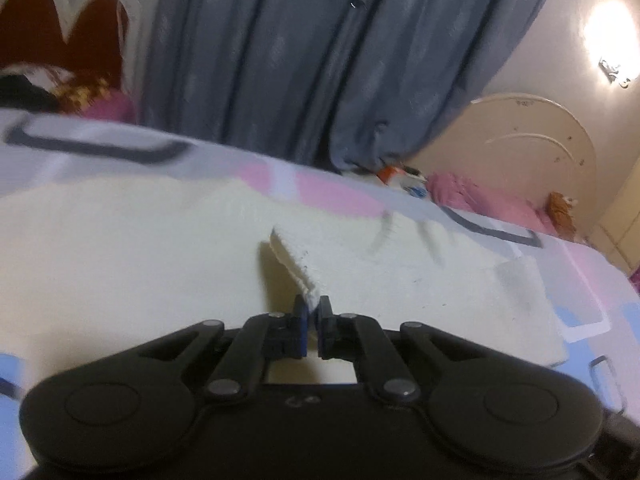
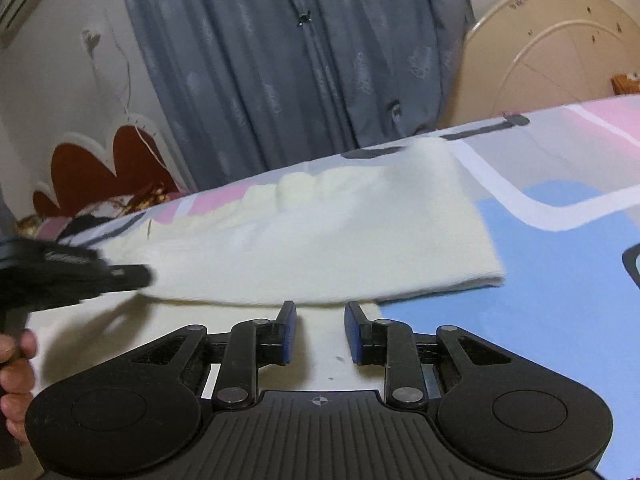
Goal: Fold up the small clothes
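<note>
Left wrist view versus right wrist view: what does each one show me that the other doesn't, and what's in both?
Only the left wrist view shows the left gripper shut on a raised corner of the cream cloth, plus a lit wall lamp. Only the right wrist view shows the right gripper with its jaws apart and nothing between them, the cloth's folded right edge, and a hand at the left. Both show the cloth on the patterned bedsheet and the grey curtain.
</note>
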